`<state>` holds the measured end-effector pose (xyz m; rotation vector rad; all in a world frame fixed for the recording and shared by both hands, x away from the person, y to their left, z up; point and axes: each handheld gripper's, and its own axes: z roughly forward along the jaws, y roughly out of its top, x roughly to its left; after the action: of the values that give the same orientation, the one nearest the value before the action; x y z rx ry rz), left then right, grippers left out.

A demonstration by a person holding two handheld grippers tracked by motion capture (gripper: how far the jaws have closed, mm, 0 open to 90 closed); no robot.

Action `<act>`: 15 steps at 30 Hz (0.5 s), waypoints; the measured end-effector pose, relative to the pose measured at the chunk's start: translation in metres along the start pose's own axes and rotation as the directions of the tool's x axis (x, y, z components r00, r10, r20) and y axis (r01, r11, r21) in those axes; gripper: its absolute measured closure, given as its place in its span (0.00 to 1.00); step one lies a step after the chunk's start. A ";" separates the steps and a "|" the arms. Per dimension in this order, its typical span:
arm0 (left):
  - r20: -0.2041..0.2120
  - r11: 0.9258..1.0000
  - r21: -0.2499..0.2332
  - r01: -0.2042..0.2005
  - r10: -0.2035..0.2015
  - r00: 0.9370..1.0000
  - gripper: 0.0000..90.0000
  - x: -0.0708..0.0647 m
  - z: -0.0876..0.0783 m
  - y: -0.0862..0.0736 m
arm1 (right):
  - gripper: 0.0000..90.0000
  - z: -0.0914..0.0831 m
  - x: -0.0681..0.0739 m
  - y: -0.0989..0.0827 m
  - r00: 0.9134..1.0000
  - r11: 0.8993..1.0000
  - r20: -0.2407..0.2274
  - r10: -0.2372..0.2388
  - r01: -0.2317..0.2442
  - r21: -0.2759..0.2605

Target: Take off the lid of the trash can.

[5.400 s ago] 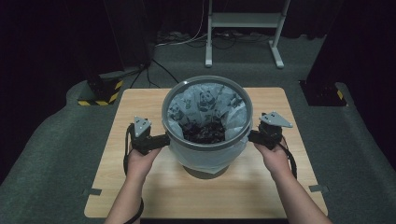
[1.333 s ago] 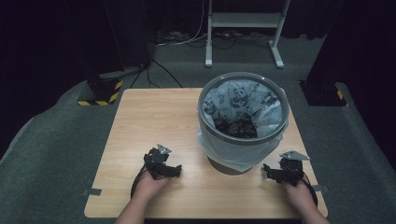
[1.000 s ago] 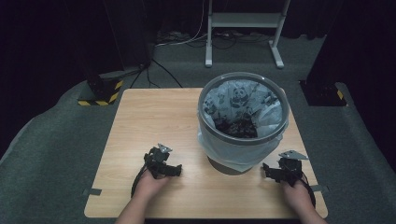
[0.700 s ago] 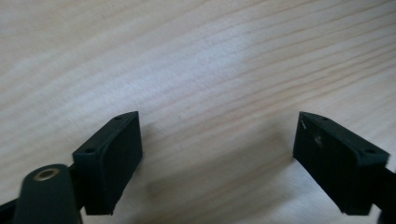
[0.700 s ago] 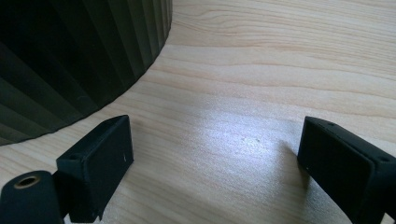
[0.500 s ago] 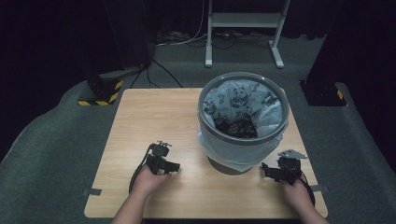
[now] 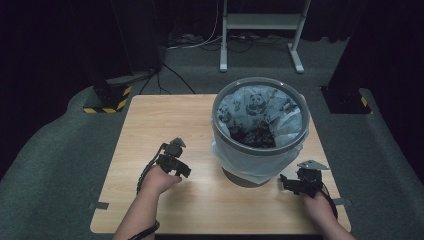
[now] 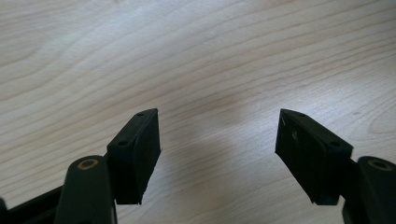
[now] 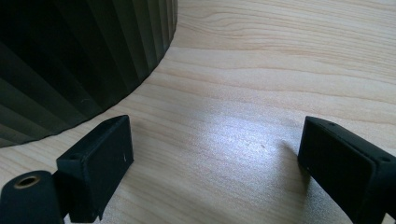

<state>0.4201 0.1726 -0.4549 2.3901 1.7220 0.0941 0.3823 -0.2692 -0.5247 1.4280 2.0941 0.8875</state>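
A grey ribbed bin (image 7: 260,150) with a panda-print plastic liner (image 7: 255,107) stands on the right half of the wooden table (image 7: 160,120), with dark scraps inside. My left gripper (image 7: 180,169) hovers left of the bin, tilted down at the bare tabletop (image 8: 187,46). In the left gripper view my left gripper (image 8: 217,154) is open; its jaws have just been closing, with nothing between them. My right gripper (image 7: 286,183) rests low by the bin's front right. In the right gripper view my right gripper (image 9: 215,172) is open and empty, beside the bin's ribbed wall (image 9: 70,60).
On the dark floor beyond the table stand the white legs of a stand (image 7: 260,25), a yellow-and-black striped block (image 7: 105,102) at the left and a dark box (image 7: 345,97) at the right. Both forearms come in over the table's front edge.
The bin, once central between both grippers, has stood at the right since. Within the last second my left hand lifted and drew away from the front edge. The right hand stayed put.
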 end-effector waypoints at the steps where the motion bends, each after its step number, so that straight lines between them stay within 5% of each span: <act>1: -0.016 1.000 0.006 -0.002 0.002 1.000 0.34 0.001 -0.003 0.002 | 0.11 0.000 0.000 0.000 1.000 1.000 -0.003 -0.001 0.001 0.001; 9: -0.014 1.000 0.024 0.009 -0.009 1.000 0.36 0.004 -0.010 0.011 | 0.11 -0.001 0.000 -0.001 1.000 1.000 -0.007 -0.007 0.007 -0.001; 15: -0.009 0.997 0.045 0.056 -0.055 0.998 0.39 0.011 -0.012 0.006 | 0.11 0.000 -0.001 0.001 1.000 1.000 -0.013 -0.014 0.014 0.003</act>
<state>0.4274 0.1829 -0.4425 2.3743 1.8116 0.0571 0.3833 -0.2697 -0.5246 1.4114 2.1132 0.8912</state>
